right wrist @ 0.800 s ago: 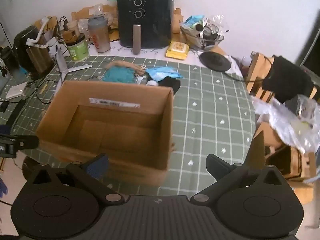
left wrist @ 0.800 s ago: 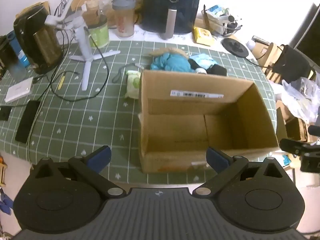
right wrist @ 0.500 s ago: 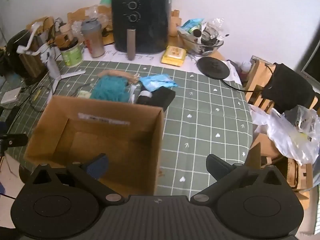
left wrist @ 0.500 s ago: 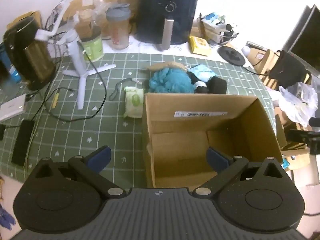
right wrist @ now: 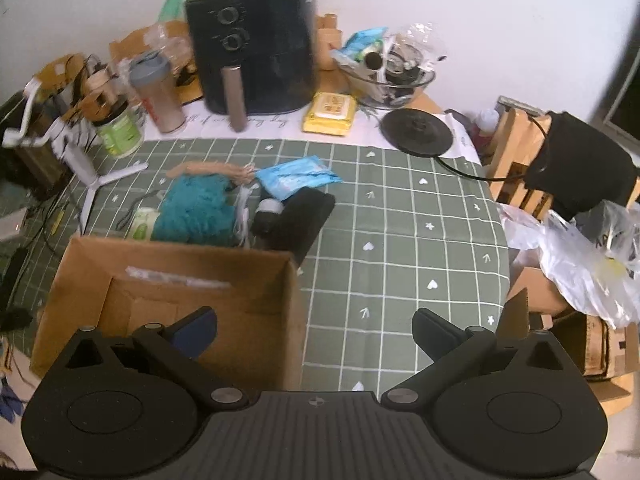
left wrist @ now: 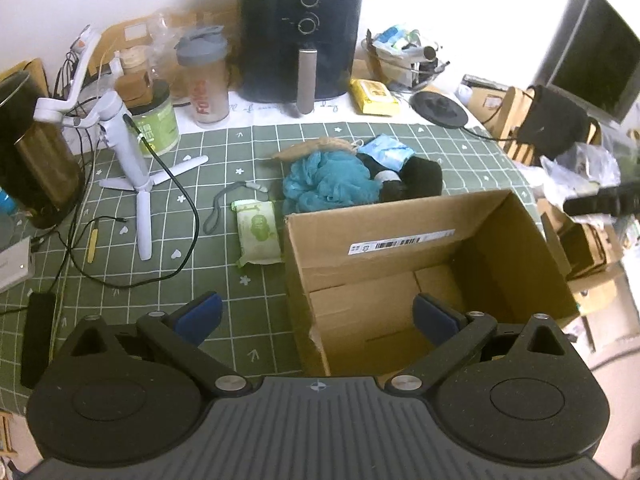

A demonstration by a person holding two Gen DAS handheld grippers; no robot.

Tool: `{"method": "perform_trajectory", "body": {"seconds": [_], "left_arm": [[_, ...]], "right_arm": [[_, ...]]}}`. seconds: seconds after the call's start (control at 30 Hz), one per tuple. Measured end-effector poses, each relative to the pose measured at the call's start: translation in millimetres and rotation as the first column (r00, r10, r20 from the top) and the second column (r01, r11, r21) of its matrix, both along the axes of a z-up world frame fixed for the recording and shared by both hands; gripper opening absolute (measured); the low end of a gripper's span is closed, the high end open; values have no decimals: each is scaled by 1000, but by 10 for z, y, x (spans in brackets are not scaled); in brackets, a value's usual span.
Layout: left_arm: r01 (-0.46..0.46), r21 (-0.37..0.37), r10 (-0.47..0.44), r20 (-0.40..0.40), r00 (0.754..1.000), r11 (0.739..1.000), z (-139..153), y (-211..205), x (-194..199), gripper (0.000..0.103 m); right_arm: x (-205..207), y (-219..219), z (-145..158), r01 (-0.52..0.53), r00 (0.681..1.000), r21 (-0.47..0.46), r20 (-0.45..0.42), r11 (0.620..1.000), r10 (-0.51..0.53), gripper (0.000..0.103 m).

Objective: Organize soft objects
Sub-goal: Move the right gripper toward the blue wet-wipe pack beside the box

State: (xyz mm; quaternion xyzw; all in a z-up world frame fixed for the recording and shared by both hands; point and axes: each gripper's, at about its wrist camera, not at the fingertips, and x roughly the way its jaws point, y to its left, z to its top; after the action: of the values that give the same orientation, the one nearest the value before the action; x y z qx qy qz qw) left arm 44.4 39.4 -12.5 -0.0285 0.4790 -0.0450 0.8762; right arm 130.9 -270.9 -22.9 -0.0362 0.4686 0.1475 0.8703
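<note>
Left gripper (left wrist: 316, 312): jaws standing wide apart, nothing between the pads. It is hovering over the near-left corner of the cardboard box (left wrist: 420, 248), angled downward; one blue fingertip is sitting over the green checked tabletop (left wrist: 120, 248), the other over the box interior.

Right gripper (right wrist: 314, 330): jaws likewise spread fully, carrying nothing. It is hanging over the box's right wall, one fingertip above the box (right wrist: 168, 292), the other above bare tabletop (right wrist: 400, 240).

The box is standing open-topped on the tabletop, with a barcode label on the inside of its far wall. Only the bottom flaps are showing inside.

Soft objects are lying in a cluster just behind the far wall of the box, outside it:
- teal mesh bath sponge (left wrist: 328, 180), touching or nearly touching the box wall
- black fabric bundle (left wrist: 416, 178) with a white band, to the right of the sponge
- light blue face mask (left wrist: 388, 152), lying on top of the black bundle
- tan fabric piece (left wrist: 316, 146), behind the sponge

A green wipes packet (left wrist: 258, 232) is lying flat just beside the box's left wall. A white tripod stand (left wrist: 132, 160) is standing farther left, a black cable trailing from it. A dark air fryer (left wrist: 300, 32) is sitting at the back edge.

The right wrist view is motion-blurred; fine detail of the cluster there is unclear.
</note>
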Motion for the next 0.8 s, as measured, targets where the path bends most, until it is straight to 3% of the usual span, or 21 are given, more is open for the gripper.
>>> {"method": "perform_trajectory", "body": {"seconds": [0.27,0.53,0.8], "left_arm": [[-17,13,17,0,1000,1000,-3,101,158,103],[-80,-41,81,24,996,996,87,191,276,103],[-138,-67,137,-9,990,988,19,116,315,103]], "right_arm": [[454,-55,-33,-20,1000,15,4,1000,20,103],[1019,-33,-122,-78,997,27,30,997,77,103],[1434,106,-465,-129,992,35,-9,991,129,103]]}}
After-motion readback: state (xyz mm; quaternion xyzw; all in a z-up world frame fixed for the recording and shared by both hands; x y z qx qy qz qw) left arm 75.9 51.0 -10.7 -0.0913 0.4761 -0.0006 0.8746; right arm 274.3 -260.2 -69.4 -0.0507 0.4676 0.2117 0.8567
